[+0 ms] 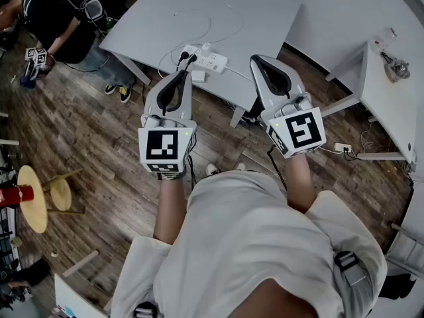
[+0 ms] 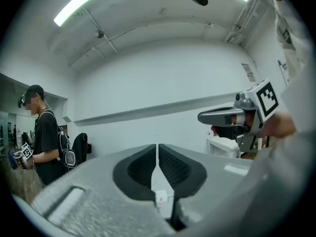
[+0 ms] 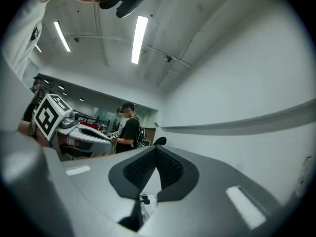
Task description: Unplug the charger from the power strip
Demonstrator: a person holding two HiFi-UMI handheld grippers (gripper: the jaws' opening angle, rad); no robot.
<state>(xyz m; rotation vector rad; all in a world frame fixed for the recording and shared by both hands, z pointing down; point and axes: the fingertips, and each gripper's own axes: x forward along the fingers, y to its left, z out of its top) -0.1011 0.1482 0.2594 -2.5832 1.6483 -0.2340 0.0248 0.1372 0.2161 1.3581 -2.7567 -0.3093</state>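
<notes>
White power strip on table, black plugs in — left gripper, right gripper closed, empty.

Table bare around the power strip, black plugs at its left

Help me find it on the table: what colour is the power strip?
White power strip, with black plugs in one end; the head view shows it best.
</notes>
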